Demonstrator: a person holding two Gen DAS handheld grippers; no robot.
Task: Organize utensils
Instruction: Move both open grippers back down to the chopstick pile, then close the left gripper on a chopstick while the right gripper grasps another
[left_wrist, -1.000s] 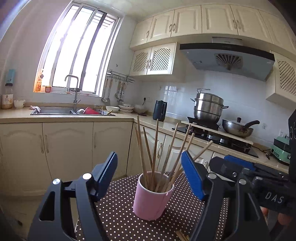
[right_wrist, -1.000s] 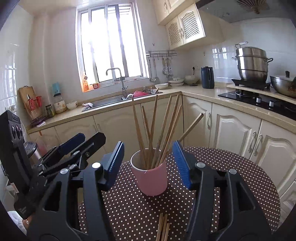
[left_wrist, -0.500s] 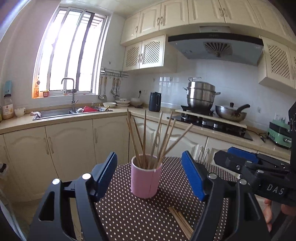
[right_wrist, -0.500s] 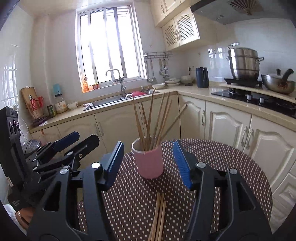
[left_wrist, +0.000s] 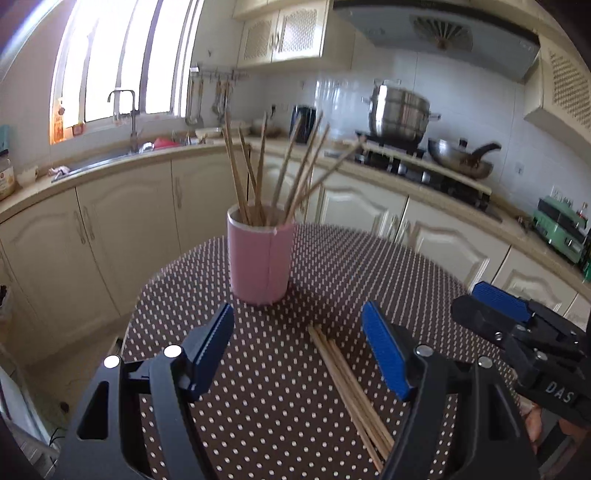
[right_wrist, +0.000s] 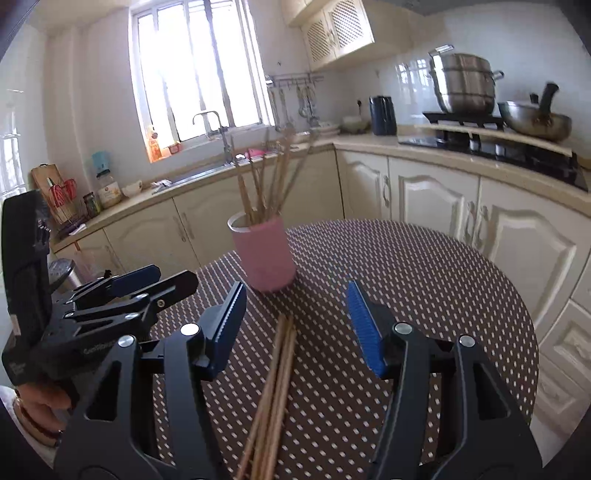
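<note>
A pink cup (left_wrist: 258, 262) (right_wrist: 264, 258) stands on the dotted brown table (left_wrist: 258, 398) (right_wrist: 424, 295) with several wooden chopsticks (left_wrist: 258, 173) (right_wrist: 266, 184) fanned out of it. A bundle of loose chopsticks (left_wrist: 347, 384) (right_wrist: 277, 384) lies flat on the cloth, nearer me than the cup. My left gripper (left_wrist: 297, 317) is open and empty, short of the cup, with the bundle under its right finger. My right gripper (right_wrist: 295, 295) is open above the bundle's far end, touching nothing. Each gripper shows in the other's view: the right gripper (left_wrist: 476, 301) and the left gripper (right_wrist: 173, 277).
Cream cabinets and a counter wrap around behind the table, with a sink (left_wrist: 110, 158) under the window. A steel pot (left_wrist: 399, 110) and a pan (left_wrist: 461, 158) sit on the stove at the right. A hand (right_wrist: 40, 402) holds the left gripper at the lower left.
Both grippers have drawn back from the cup and tipped downward. The cup now looks smaller and farther, and the loose chopsticks on the table have come fully into view.
</note>
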